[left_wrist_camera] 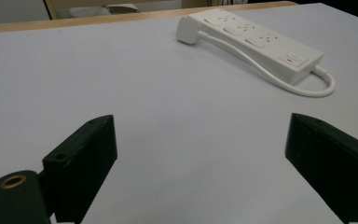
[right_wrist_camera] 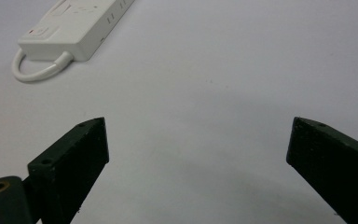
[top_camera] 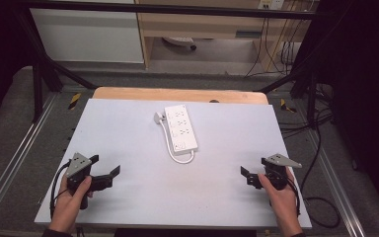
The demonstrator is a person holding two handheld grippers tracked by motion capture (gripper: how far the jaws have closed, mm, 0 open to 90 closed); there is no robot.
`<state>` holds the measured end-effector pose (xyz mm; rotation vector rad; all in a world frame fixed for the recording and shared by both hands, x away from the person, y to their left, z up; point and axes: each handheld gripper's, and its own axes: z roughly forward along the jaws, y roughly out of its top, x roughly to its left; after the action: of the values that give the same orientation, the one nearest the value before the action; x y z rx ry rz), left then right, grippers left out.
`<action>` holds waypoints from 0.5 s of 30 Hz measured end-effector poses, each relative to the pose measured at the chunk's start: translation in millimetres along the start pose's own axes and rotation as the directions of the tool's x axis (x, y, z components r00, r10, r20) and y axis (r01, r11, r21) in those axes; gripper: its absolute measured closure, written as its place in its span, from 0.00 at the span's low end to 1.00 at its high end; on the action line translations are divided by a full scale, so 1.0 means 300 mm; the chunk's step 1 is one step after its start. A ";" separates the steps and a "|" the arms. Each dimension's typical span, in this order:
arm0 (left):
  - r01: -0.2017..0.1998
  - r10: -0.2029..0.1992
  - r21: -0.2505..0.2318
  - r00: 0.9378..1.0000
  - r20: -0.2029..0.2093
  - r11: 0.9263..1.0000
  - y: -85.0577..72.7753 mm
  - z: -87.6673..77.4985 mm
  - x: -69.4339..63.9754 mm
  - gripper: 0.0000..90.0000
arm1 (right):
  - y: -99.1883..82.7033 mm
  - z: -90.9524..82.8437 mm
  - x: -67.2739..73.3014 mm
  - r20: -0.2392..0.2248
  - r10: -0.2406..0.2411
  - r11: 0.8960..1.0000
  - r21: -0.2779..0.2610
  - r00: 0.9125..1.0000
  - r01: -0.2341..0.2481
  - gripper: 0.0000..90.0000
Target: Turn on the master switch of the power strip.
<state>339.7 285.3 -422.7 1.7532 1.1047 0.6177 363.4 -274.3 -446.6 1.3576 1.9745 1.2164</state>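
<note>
On the pale grey surface [top_camera: 128, 197] a white plastic power strip [top_camera: 181, 127] lies in the middle, well apart from the left claw [top_camera: 104, 170] and right claw [top_camera: 249, 177], both wide and empty, so reaching in seems next.

White tabletop sheet [top_camera: 128, 148] w/ a light wood edge [top_camera: 177, 94] along the far side; black frame bar [top_camera: 177, 9] across the top; black struts [top_camera: 42, 74] at left & right; white cabinet panel [top_camera: 86, 34] behind at left; wooden shelf unit [top_camera: 202, 24] beside it; dark cables [top_camera: 321, 148] on the grey floor at right; yellow-black tape marks [top_camera: 74, 100] near the far corners.
</note>
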 end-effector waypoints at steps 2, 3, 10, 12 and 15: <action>0.000 0.000 0.002 1.000 -0.001 1.000 0.000 0.001 0.000 0.10 | 0.001 0.000 0.003 0.001 0.003 1.000 -0.004 1.000 -0.003 0.07; 0.003 -0.003 0.003 1.000 -0.002 1.000 -0.001 0.003 0.000 0.10 | 0.001 0.000 0.003 0.001 0.003 1.000 -0.004 1.000 -0.003 0.07; 0.010 -0.010 0.009 1.000 -0.001 1.000 -0.003 0.004 0.004 0.10 | 0.005 -0.005 0.019 -0.014 -0.010 1.000 -0.015 1.000 0.010 0.06; 0.014 -0.014 0.012 1.000 -0.002 1.000 -0.003 0.005 0.007 0.10 | 0.008 -0.005 0.023 -0.023 -0.012 1.000 -0.016 1.000 0.012 0.06; 0.015 -0.015 0.018 1.000 -0.002 1.000 -0.003 0.008 0.006 0.09 | 0.012 -0.008 0.030 -0.030 -0.015 1.000 -0.021 0.999 0.014 0.06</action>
<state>342.0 286.2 -424.7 1.7590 1.1271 0.6020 359.8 -266.7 -441.3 1.3200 1.9834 1.2545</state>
